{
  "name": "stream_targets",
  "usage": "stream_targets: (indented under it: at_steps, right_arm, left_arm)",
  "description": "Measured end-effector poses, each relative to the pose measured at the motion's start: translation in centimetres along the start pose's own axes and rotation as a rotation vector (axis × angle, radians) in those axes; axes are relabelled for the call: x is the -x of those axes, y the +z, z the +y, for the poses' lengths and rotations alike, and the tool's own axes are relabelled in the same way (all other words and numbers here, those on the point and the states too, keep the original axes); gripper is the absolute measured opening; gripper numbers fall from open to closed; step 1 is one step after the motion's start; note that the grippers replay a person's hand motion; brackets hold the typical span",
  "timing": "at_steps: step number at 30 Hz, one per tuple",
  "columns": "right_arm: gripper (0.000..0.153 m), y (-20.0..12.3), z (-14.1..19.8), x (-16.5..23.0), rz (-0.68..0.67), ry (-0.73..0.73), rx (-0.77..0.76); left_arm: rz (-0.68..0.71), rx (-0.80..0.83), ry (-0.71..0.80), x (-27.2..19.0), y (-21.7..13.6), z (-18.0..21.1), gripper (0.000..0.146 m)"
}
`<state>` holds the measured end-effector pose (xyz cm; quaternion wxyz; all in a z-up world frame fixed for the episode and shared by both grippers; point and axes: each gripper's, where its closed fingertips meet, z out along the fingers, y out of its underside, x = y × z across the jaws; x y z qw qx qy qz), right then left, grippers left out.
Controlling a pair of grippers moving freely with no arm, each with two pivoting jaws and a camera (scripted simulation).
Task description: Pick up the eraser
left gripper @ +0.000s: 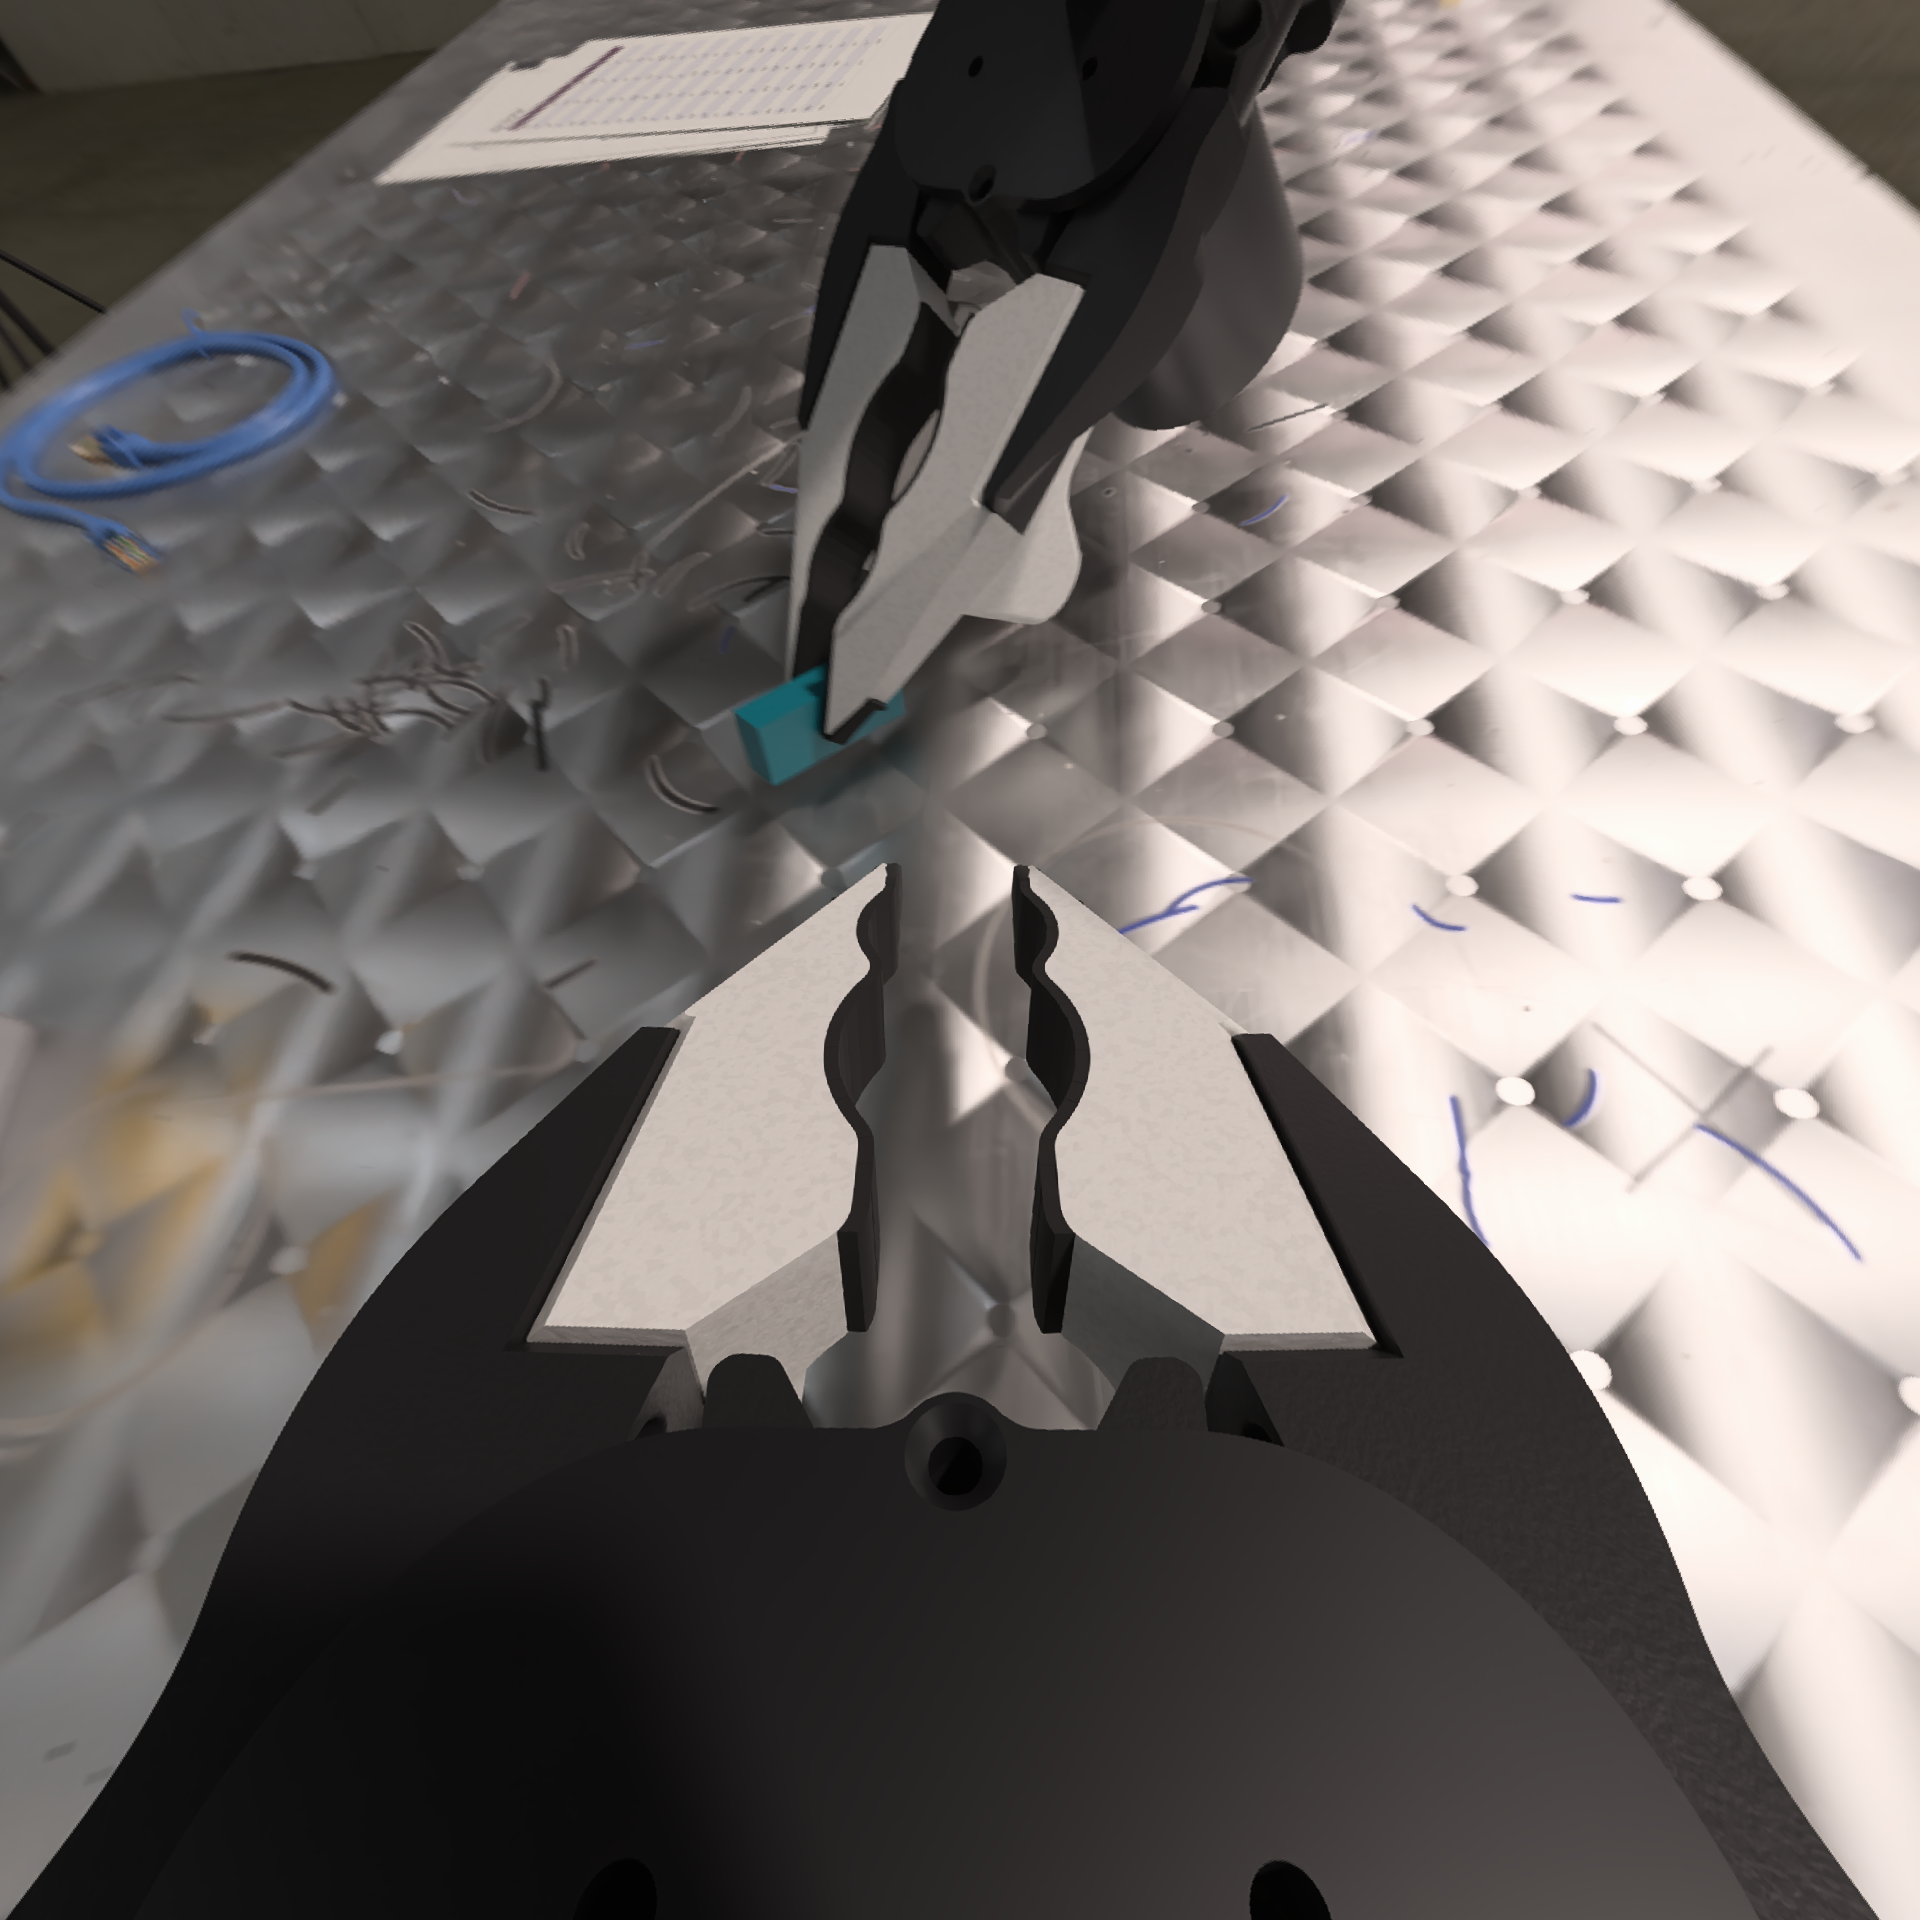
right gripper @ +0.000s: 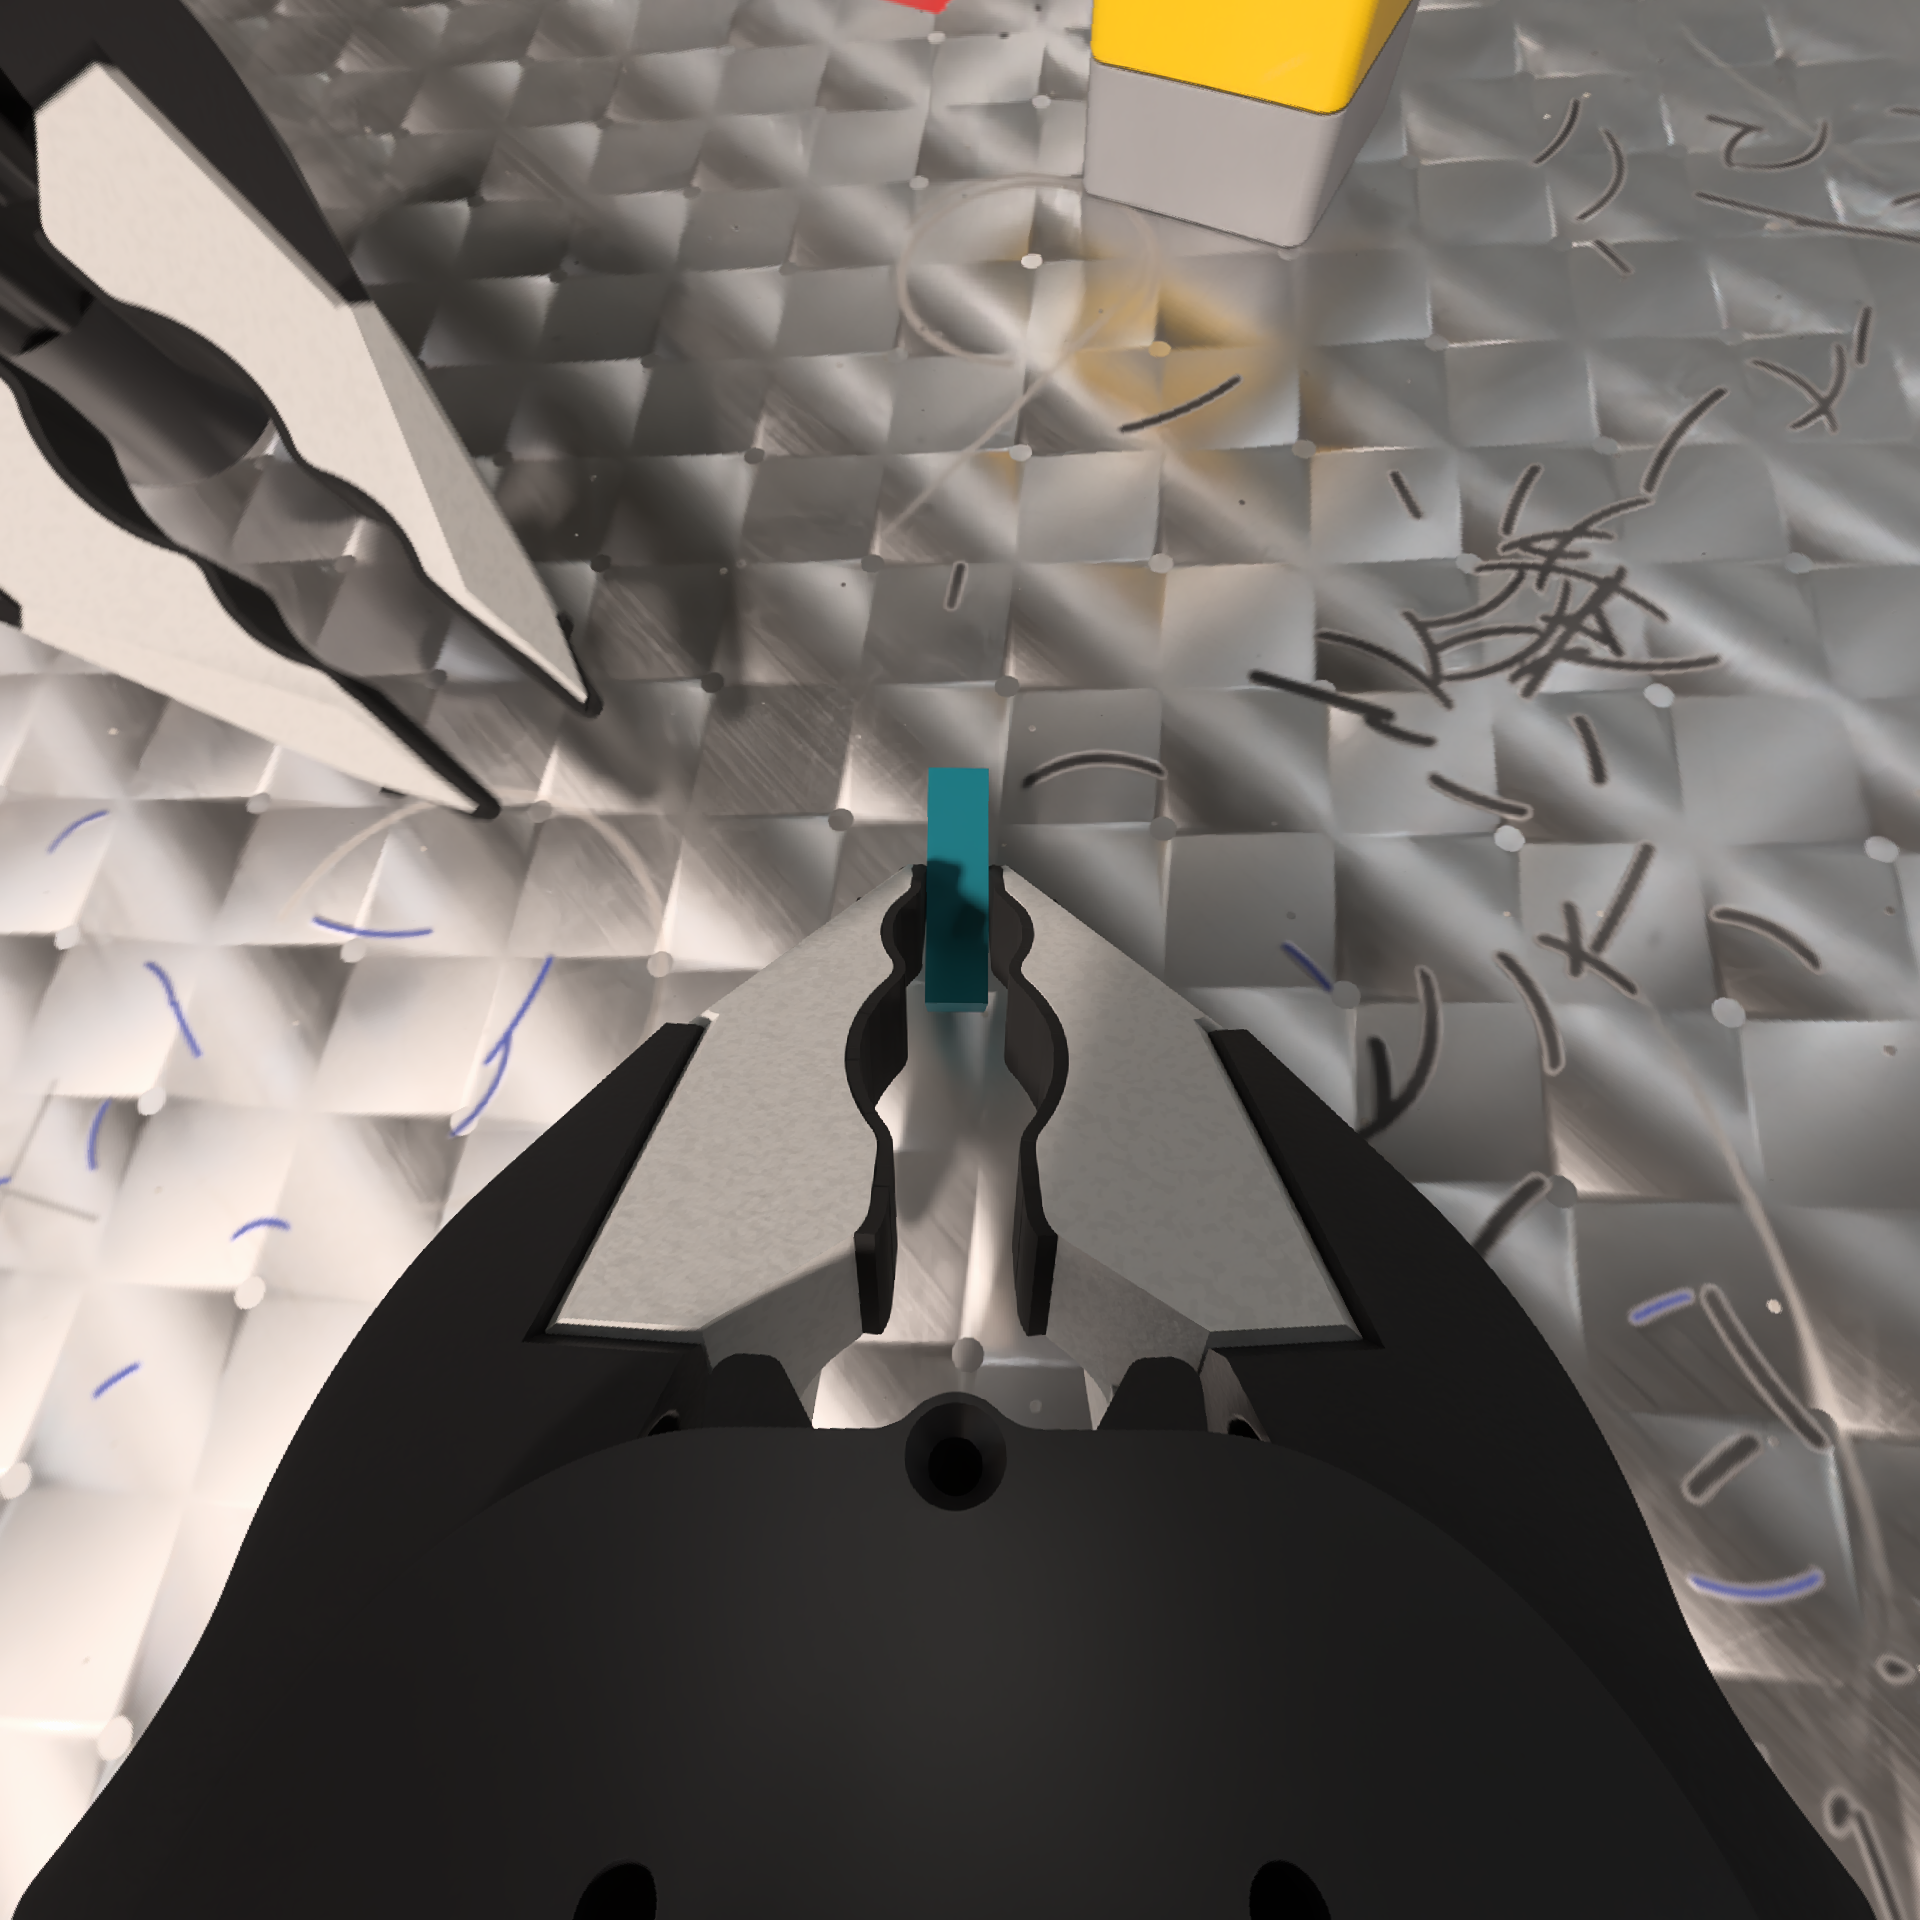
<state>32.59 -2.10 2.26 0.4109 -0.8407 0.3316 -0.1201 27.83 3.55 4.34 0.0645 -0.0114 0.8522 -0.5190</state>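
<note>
Start at 9 o'clock in your left wrist view: a coiled blue cable [left gripper: 156, 436] lies well apart from the work, with a printed sheet [left gripper: 665, 94] at 11 o'clock near the far edge of the table [left gripper: 1558, 727]. Your left gripper [left gripper: 954, 883] hovers with its jaws released and nothing between them; the teal eraser [left gripper: 795, 743] lies just ahead of it at 12 o'clock, resting on the table. Your right gripper [right gripper: 957, 878] is the nearer one: it comes down steeply over the eraser [right gripper: 957, 821], and its jaws straddle the block, which points away along the fingers toward 12 o'clock in the right wrist view. The jaws look closed onto its two long faces, though you cannot tell how firmly they bite. The eraser appears to touch the table, so judge the lift as not yet made. Keep the left gripper [right gripper: 535, 753] where it is, at 10 o'clock. A yellow-topped box [right gripper: 1226, 114] stands at 1 o'clock, well apart. Straight up is your open room.
</note>
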Motion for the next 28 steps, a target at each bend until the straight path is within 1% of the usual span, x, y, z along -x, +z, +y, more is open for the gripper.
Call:
stream_targets:
  at_steps: [4,10,13,17,20,22,25,28]
  right_arm:
    - [0.011,-0.4,-0.2,0.4,-0.052,0.037,-0.010]
    - [0.011,-1.7,-1.1,2.1,-0.179,0.091,-0.036]
    - [0.011,-2.3,-1.4,3.2,-0.243,0.116,-0.049]
    - [0.011,-2.7,-1.7,4.1,-0.293,0.144,-0.049]
    - [0.011,-3.1,-1.8,4.6,-0.344,0.193,-0.051]
    - [0.012,-3.3,-1.9,4.9,-0.386,0.229,-0.065]
    - [0.012,-3.5,-2.1,5.1,-0.430,0.278,-0.079]
    - [0.012,-3.6,-2.5,5.1,-0.464,0.334,-0.096]
  left_arm:
    - [-0.074,0.052,0.136,1.5,-0.2,-1.0,0.017]
    - [-0.113,0.181,0.319,3.2,0.8,-0.7,0.017]
    - [-0.078,0.169,0.391,2.5,1.5,-1.3,0.017]
    - [-0.059,0.166,0.519,1.3,2.2,-1.5,0.019]
    - [-0.100,0.133,0.589,1.0,2.3,-2.0,0.017]
    - [-0.107,0.120,0.616,0.8,2.2,-2.3,0.015]
    - [-0.142,0.101,0.655,1.0,2.1,-2.6,0.007]
    - [-0.176,0.079,0.675,1.2,1.8,-2.9,0.006]
